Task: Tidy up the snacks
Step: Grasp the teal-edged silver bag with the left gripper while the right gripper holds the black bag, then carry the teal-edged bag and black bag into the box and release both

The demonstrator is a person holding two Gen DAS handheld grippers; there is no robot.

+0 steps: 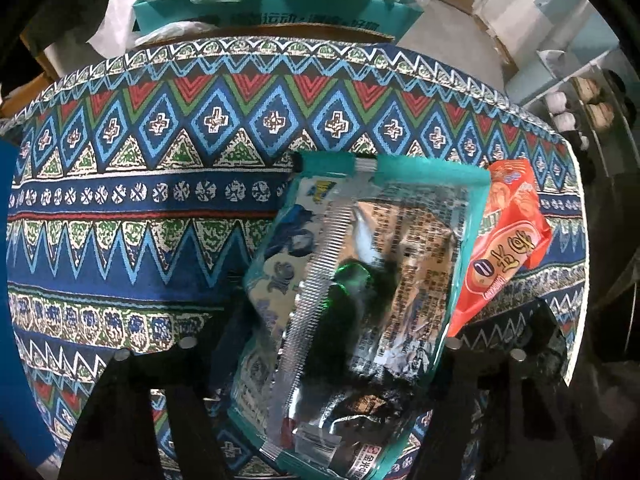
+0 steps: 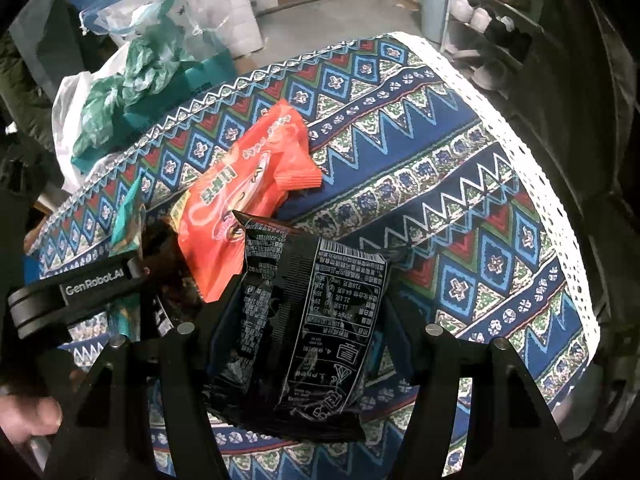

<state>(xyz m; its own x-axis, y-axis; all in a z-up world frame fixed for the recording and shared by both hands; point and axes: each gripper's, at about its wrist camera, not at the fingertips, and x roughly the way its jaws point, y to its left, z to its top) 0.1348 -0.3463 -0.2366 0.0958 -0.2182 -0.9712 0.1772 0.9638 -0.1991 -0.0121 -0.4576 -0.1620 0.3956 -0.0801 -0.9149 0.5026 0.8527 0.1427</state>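
Left wrist view: the left gripper [image 1: 320,364] straddles a teal packet [image 1: 352,300], silver back up, on the cloth [image 1: 120,200]; whether its pads press cannot be told. One orange packet [image 1: 504,248] lies touching its right edge. Right wrist view only: the right gripper [image 2: 308,360] grasps a black packet [image 2: 312,320]; the orange packet [image 2: 248,196] lies behind it. Three packets in all.

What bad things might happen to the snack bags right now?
The teal and silver packet sits between the left gripper fingers, touching the orange packet; lifting it might drag that one toward the near table edge. The black packet in the right gripper looks puffy, so a hard squeeze could crush what's inside.
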